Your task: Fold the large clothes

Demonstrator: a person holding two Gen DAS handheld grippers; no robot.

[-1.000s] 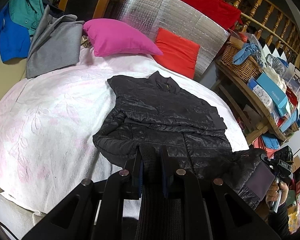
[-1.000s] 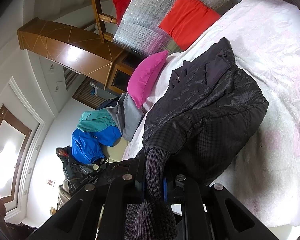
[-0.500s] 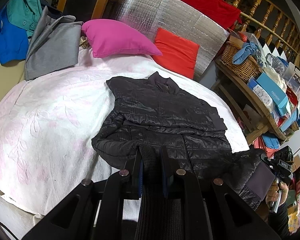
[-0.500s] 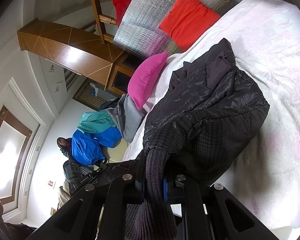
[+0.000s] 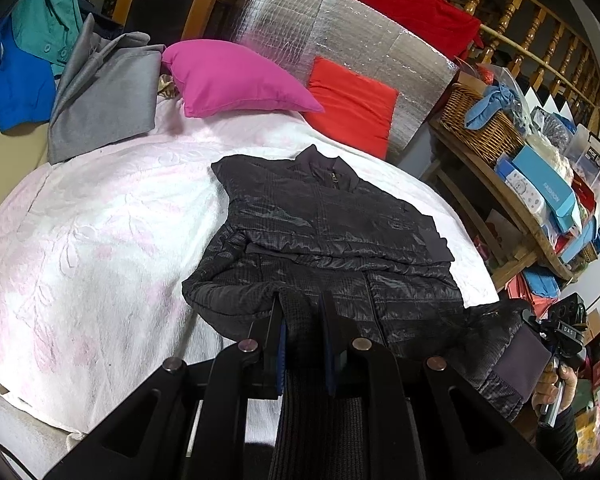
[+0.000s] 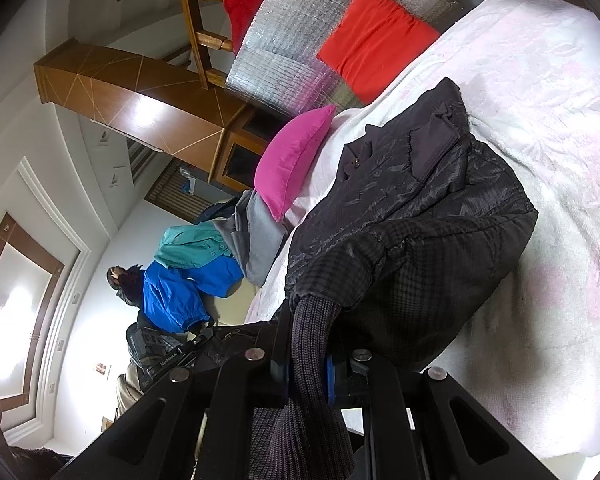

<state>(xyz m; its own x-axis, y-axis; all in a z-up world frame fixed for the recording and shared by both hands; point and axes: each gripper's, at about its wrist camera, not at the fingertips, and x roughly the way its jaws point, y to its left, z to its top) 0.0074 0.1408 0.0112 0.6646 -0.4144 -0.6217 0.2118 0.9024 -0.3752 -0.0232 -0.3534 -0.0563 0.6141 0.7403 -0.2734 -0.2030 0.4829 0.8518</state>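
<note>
Both jaws clamp the black jacket's (image 5: pixel 332 236) ribbed hem; only left wrist shows shelves (image 5: pixel 516 200).

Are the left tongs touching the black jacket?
Touching. The left wrist view shows the left tongs shut on the black jacket's ribbed hem.

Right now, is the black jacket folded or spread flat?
Partly folded: black jacket has both sleeves folded across its chest; each tool grips its knit hem.

Bare bedspread (image 5: pixel 100 240) left of jacket (image 5: pixel 332 232), pillows (image 5: pixel 236 76) behind, shelf (image 5: pixel 512 216) right
</note>
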